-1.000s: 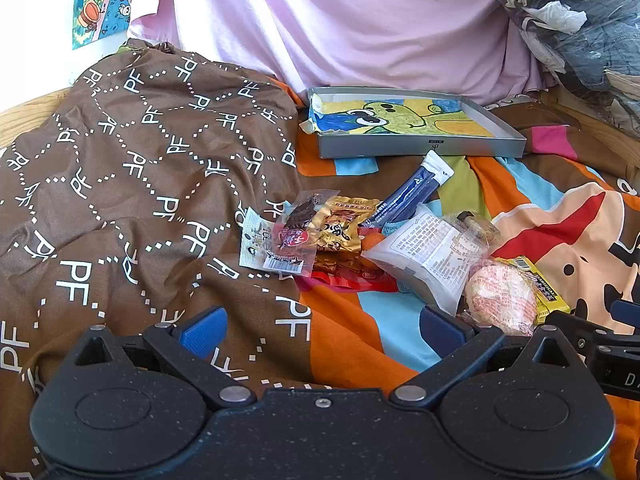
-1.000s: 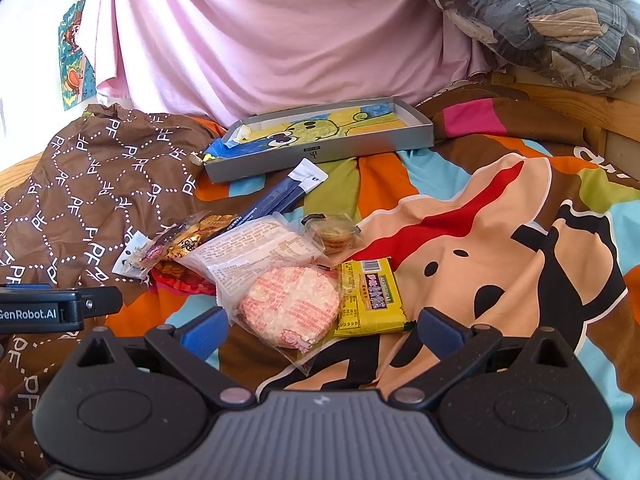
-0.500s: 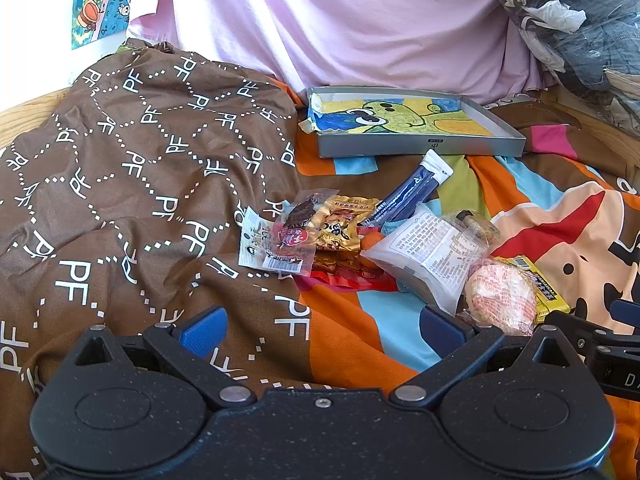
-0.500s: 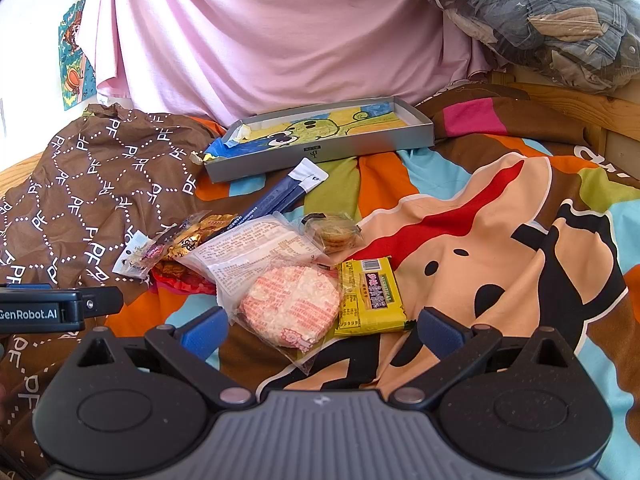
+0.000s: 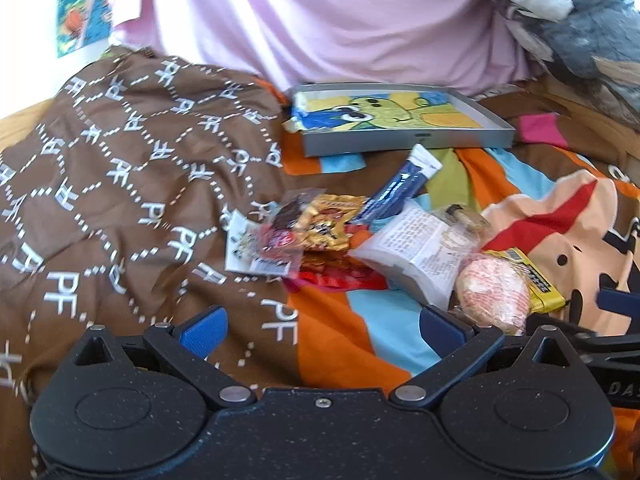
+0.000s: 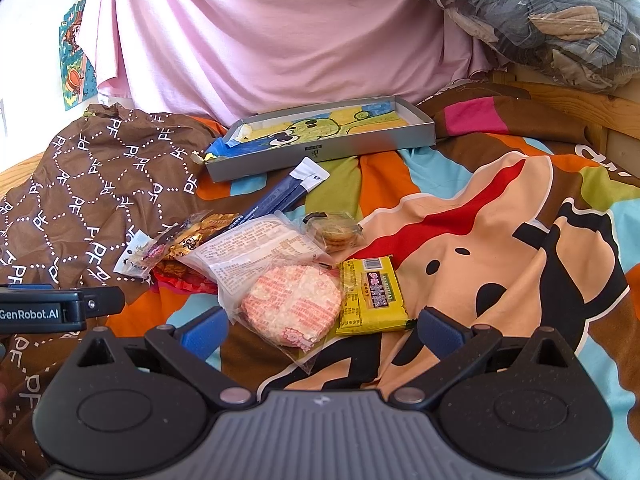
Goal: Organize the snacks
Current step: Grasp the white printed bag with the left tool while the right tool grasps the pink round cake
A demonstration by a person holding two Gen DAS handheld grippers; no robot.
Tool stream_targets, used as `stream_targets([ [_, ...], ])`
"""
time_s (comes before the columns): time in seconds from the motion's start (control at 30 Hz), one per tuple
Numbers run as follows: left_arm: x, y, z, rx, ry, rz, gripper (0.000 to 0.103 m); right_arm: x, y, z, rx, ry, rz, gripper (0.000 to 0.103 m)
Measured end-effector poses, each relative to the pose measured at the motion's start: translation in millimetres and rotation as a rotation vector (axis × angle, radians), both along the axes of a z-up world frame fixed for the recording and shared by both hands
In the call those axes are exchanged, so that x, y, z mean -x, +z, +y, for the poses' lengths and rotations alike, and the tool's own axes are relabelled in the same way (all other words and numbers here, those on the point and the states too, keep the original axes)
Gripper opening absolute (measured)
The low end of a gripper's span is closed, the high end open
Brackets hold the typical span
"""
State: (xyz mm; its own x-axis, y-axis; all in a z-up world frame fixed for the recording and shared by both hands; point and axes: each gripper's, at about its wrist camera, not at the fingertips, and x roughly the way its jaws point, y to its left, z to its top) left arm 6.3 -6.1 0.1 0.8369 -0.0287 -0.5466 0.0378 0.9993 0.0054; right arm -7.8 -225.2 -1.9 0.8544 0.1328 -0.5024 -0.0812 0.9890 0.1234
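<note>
Several snack packets lie in a heap on the bedspread: a pink round rice cake (image 6: 292, 304) (image 5: 492, 294), a yellow bar (image 6: 372, 294), a white printed pouch (image 6: 252, 252) (image 5: 416, 248), a small cookie pack (image 6: 334, 232), a blue stick pack (image 6: 288, 194) (image 5: 400, 188) and a gold wrapper (image 5: 328, 222). Behind them sits a shallow grey box (image 6: 320, 152) (image 5: 408, 140) with a cartoon lining. My right gripper (image 6: 320, 330) is open just in front of the rice cake. My left gripper (image 5: 320, 330) is open, short of the heap, holding nothing.
A brown "PF" patterned cloth (image 5: 120, 168) covers the left side. Pink fabric (image 6: 260, 40) hangs behind the box. A bagged bundle of clothes (image 6: 560, 20) rests on a wooden bed frame (image 6: 560, 96) at the right.
The left wrist view has shifted a little and is blurred, so the left gripper is moving slightly. The right gripper has barely moved. No snack has shifted.
</note>
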Motion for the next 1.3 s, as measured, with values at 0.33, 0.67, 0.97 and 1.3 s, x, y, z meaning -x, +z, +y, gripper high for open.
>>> stream_targets([
  [0.33, -37, 2, -15, -0.128, -0.167, -0.034, 0.101, -12, -2, 12, 0.061, 0.109, 0.010, 0.103],
  [0.67, -79, -9, -20, -0.118, -0.289, -0.065, 0.101, -38, 2, 8, 0.247, 0.230, -0.004, 0.103],
  [0.97, -88, -18, -20, -0.102, -0.357, -0.057, 0.101, -49, -12, 11, 0.288, 0.298, 0.048, 0.103],
  [1.3, -91, -23, -23, -0.092, -0.388, -0.038, 0.101, -65, -26, 28, 0.340, 0.420, 0.097, 0.099],
])
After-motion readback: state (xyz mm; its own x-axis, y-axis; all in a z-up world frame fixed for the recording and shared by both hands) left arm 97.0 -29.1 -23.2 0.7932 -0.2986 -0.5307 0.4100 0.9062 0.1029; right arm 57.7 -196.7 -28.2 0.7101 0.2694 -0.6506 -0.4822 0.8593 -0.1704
